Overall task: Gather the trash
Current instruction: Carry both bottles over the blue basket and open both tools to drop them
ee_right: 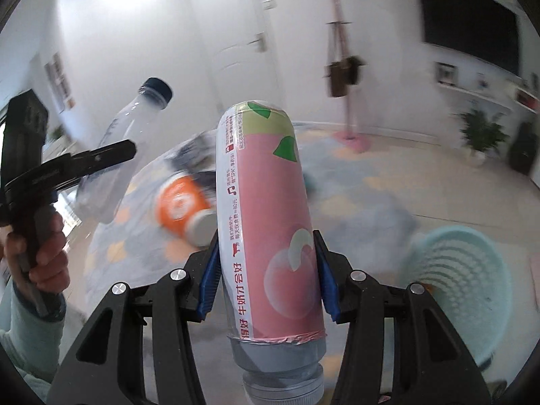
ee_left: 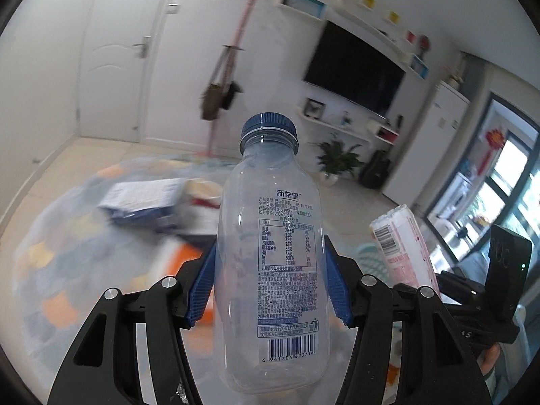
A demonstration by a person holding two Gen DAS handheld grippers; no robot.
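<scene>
My left gripper (ee_left: 270,287) is shut on a clear empty plastic bottle (ee_left: 270,253) with a blue cap, held upright above the floor. The bottle also shows in the right wrist view (ee_right: 118,155). My right gripper (ee_right: 266,273) is shut on a pink-labelled milk bottle (ee_right: 266,219), held with its grey cap end down toward the camera. That pink bottle shows at the right in the left wrist view (ee_left: 405,246). More trash lies on the patterned rug: an orange bottle (ee_right: 182,206) and a blue-and-white carton (ee_left: 141,202).
A light blue mesh basket (ee_right: 462,280) stands on the floor at lower right. A pink coat stand (ee_right: 344,77) with hanging bags, a potted plant (ee_left: 337,158), a wall TV (ee_left: 354,71) and white doors (ee_left: 111,57) are farther off.
</scene>
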